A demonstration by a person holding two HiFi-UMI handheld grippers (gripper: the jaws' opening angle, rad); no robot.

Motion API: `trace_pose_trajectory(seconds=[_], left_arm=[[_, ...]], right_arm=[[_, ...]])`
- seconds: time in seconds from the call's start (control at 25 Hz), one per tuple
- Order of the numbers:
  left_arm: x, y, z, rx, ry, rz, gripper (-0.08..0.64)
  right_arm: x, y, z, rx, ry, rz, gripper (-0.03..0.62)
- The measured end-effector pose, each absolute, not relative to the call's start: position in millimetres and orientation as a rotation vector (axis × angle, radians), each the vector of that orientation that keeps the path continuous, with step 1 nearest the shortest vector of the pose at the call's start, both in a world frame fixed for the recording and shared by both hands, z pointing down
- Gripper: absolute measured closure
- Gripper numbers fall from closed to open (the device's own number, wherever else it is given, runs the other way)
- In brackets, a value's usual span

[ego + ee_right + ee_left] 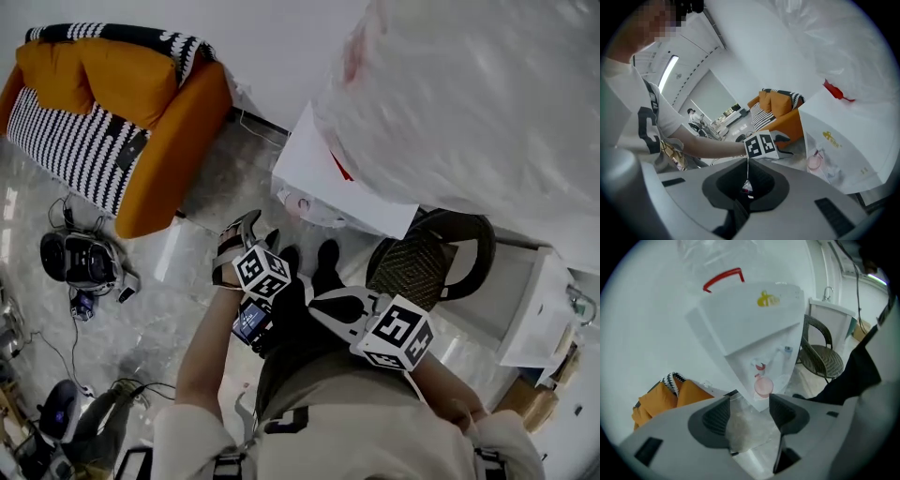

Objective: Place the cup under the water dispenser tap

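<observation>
A person stands over a marble floor (187,309) with a gripper in each hand, facing a white water dispenser (347,178) at one o'clock in the head view. A plastic-wrapped bottle (469,103) tops the dispenser. An orange sofa (141,141) with striped cushions sits at ten o'clock, a wicker chair (431,258) at three, and cabled gear (80,261) lies on the floor at nine. Nothing stands between the grippers and the dispenser.

The left gripper (750,411) has its jaws spread wide and empty. Beyond them, at twelve o'clock in its view, the pink cup (763,386) sits in the dispenser's recess, just below the red tap (760,365) and beside the blue tap (787,349). The cup seems to stand upright, its long axis in line with the front panel and its mouth towards the tap.

The right gripper (747,180) has its jaws pressed together on nothing. Only its view shows the left gripper's marker cube (761,145) from the side, with the cup at three o'clock. The head view shows the cup only as a faint pink disc.
</observation>
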State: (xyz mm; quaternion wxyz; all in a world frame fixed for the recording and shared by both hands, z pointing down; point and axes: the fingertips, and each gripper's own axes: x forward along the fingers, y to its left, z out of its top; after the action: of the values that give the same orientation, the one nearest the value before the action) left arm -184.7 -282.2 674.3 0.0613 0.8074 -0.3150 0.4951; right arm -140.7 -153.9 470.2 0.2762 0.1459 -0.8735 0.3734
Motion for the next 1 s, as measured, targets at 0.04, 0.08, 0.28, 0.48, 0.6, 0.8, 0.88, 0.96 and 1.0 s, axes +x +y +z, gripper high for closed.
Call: trace_pose_trajectory(seconds=[0.04,0.08,0.28,0.48,0.6,0.8,0.88,0.96,1.0], left_arm=[[-186.9,-284.2,664.2,2.444,-0.98,1.459,0.25],[-189.3,-285.9,655.1,2.446,-1.002,1.422,0.25],[-204.5,-304.2,612.0,2.457,-1.084,1.222,0.252],[-212.9,-300.5,563.9,2.472,-1.131,0.945,0.251],[-223.4,-297.3,541.6,2.452,-1.188,0.811,0.252],[-225.2,-279.1,525.3,2.495,-1.123,0.72,0.252],[-226.6,-275.4,517.1,2.515,-1.122,0.687,0.252],[-222.0,-267.8,505.7,2.549,-1.102,0.619,0.252],[-217.5,-262.7,499.3,2.567,-1.084,0.578,0.252]], right_arm=[[-141.6,-155.6,466.4,0.396,-2.356,1.0,0.565],[-142.7,-156.8,462.7,0.398,-2.365,0.999,0.565],[-152.2,-166.5,449.9,0.397,-2.409,0.939,0.565],[-147.0,-185.6,436.4,0.527,-2.436,0.914,0.563],[-147.3,-193.0,427.7,0.569,-2.455,0.902,0.563],[-150.5,-198.8,427.0,0.655,-2.423,0.828,0.563],[-154.4,-199.1,423.2,0.654,-2.431,0.804,0.563],[-154.1,-197.2,420.0,0.648,-2.439,0.793,0.563],[-153.2,-195.3,418.0,0.64,-2.447,0.797,0.561]])
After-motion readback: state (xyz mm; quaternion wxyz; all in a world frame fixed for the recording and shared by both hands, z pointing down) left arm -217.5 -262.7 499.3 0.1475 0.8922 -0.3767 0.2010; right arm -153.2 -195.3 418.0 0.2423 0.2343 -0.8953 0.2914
